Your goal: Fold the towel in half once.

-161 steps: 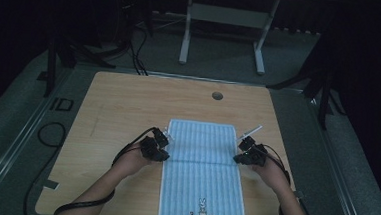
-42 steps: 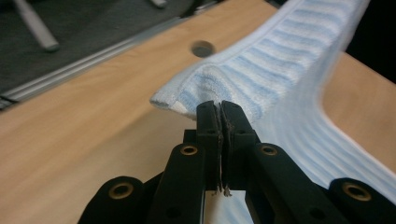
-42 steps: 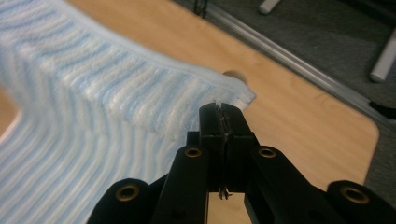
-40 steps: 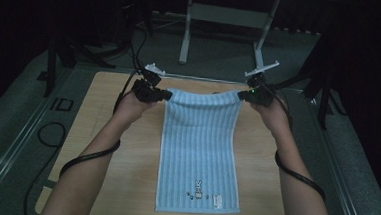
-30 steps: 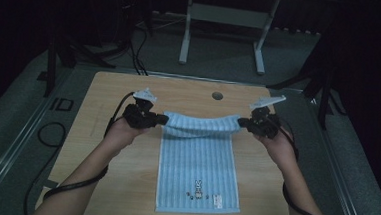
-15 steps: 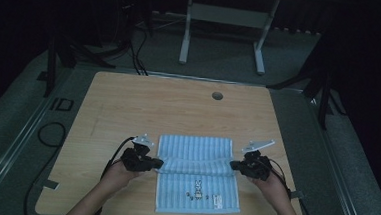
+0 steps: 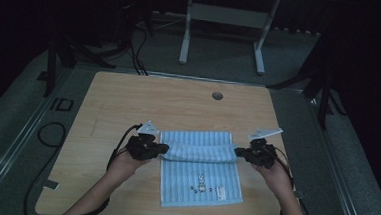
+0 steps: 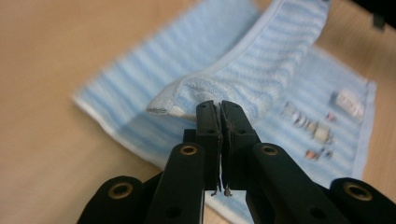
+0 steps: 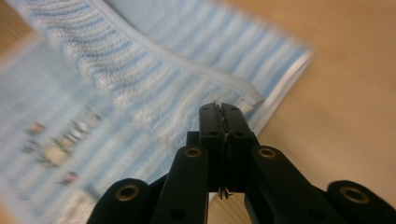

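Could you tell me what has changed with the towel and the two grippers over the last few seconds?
Both grippers, the left gripper and right gripper, carried the blue striped towel's far edge up, then back toward the person, folding it over. Both stay shut on its corners. The wooden table and the towel's near end have not moved.

The desk (image 7: 128,103) has a light wood-grain top with a round cable hole (image 7: 217,95) near its far edge. A grey floor (image 7: 221,64) surrounds the desk. Beyond the far edge stands a white metal frame (image 7: 224,19) on two legs. Black cables (image 7: 136,54) lie on the floor at the far left. A black cable loop (image 7: 44,133) lies beside the desk's left edge.
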### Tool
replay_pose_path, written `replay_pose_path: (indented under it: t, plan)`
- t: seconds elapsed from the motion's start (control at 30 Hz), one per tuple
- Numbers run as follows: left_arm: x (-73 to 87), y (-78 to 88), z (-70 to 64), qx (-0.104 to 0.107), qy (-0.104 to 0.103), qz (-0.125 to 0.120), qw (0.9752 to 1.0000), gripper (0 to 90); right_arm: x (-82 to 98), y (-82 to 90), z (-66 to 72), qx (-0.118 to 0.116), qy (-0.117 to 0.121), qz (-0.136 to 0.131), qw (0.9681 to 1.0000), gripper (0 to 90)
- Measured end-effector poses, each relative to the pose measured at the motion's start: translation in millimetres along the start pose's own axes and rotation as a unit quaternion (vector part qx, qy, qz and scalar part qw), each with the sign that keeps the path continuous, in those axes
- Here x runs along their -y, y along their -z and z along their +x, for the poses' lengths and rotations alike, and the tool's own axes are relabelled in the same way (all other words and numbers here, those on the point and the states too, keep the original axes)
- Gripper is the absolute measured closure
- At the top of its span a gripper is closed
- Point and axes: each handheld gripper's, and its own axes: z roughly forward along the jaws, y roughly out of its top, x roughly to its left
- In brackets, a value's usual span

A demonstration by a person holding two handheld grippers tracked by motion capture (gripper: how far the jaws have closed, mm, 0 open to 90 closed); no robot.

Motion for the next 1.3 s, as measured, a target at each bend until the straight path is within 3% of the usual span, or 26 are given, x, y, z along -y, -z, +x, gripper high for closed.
replay_pose_path:
  t: [0.03,0.07,0.1,0.13,0.17,0.23,0.27,0.3,0.33,0.43,0.5,0.57,0.7,0.73,0.77,0.8,0.87,0.9,0.93,0.97,1.03,1.07,1.3]
  plan:
    - [0.0,0.0,0.0,0.0,0.0,0.0,1.0,85.6,0.0,0.0,0.0,0.0,0.0,0.0,1.0,88.5]
    - [7.0,15.4,-18.6,0.057,-0.016,0.009,0.9982,83.7,7.1,36.3,15.3,-0.009,0.014,-0.043,0.9989,87.6]
    - [15.1,19.7,-29.9,0.08,-0.031,0.026,0.996,77.8,14.0,46.6,20.8,-0.024,0.014,-0.049,0.9984,84.8]
    - [24.7,21.2,-39.1,0.09,-0.04,0.049,0.9939,67.9,26.6,56.0,27.5,-0.056,0.014,-0.046,0.9973,77.7]
    - [34.4,20.3,-44.8,0.094,-0.037,0.073,0.9922,57.5,40.9,60.5,33.4,-0.075,0.012,-0.034,0.9965,74.3]
    - [50.8,17.9,-46.8,0.106,-0.025,0.094,0.9896,46.3,67.0,59.2,39.4,-0.042,0.004,-0.002,0.9991,63.4]
    - [56.1,15.7,-45.2,0.107,-0.018,0.106,0.9884,43.1,76.7,56.3,38.3,-0.038,-0.006,0.015,0.9992,61.9]
    - [56.1,15.7,-45.2,0.107,-0.018,0.106,0.9884,42.7,76.7,56.3,38.3,-0.038,-0.006,0.015,0.9992,61.9]
    - [61.7,13.0,-42.3,0.1,-0.014,0.11,0.9887,42.6,90.1,51.6,33.4,-0.05,-0.04,0.007,0.9979,61.2]
    - [61.2,6.2,-39.5,0.103,-0.01,0.106,0.989,40.5,91.7,43.5,32.3,-0.05,-0.047,0.009,0.9976,58.4]
    - [58.5,-2.4,-36.2,0.102,-0.003,0.108,0.9889,40.5,87.5,35.4,31.4,-0.063,-0.049,0.007,0.9968,56.5]
    - [56.4,-12.7,-31.8,0.102,0.015,0.111,0.9884,41.5,82.2,23.4,29.4,-0.061,-0.046,0.018,0.9969,55.3]
    - [56.0,-26.9,-32.5,0.102,0.003,0.129,0.9865,43.5,77.0,3.4,23.9,-0.067,-0.049,0.042,0.9956,53.0]
    - [56.9,-35.1,-35.0,0.105,-0.003,0.14,0.9846,43.5,73.5,-8.3,22.1,-0.074,-0.049,0.058,0.9943,52.0]
    - [57.6,-38.8,-37.0,0.102,-0.009,0.144,0.9843,43.7,72.4,-11.7,22.0,-0.075,-0.048,0.064,0.9939,53.2]
    - [58.5,-41.5,-38.7,0.099,-0.016,0.147,0.9841,46.5,71.1,-15.3,22.8,-0.074,-0.046,0.069,0.9938,60.4]
    - [58.6,-44.9,-40.5,0.085,-0.023,0.146,0.9854,54.9,69.0,-20.7,26.0,-0.079,-0.033,0.083,0.9929,69.5]
    - [58.6,-44.9,-40.5,0.085,-0.023,0.146,0.9854,62.2,69.0,-20.7,26.0,-0.079,-0.033,0.083,0.9929,69.5]
    - [56.9,-45.3,-40.7,0.075,-0.034,0.148,0.9856,62.2,67.8,-21.8,27.9,-0.073,-0.023,0.088,0.9932,75.7]
    - [55.4,-45.8,-40.6,0.066,-0.037,0.147,0.9863,75.7,64.4,-20.0,30.1,-0.072,-0.012,0.086,0.9936,81.0]
    - [54.5,-46.3,-40.1,0.07,-0.034,0.148,0.986,88.0,62.6,-17.9,31.2,-0.066,-0.008,0.085,0.9941,81.8]
    - [52.1,-44.9,-39.9,0.068,-0.027,0.139,0.9875,89.1,59.3,-12.7,32.6,-0.064,-0.006,0.077,0.995,82.2]
    - [44.6,-36.0,-47.9,0.062,-0.052,0.143,0.9865,89.5,48.7,12.7,41.8,-0.064,0.012,0.042,0.997,82.3]
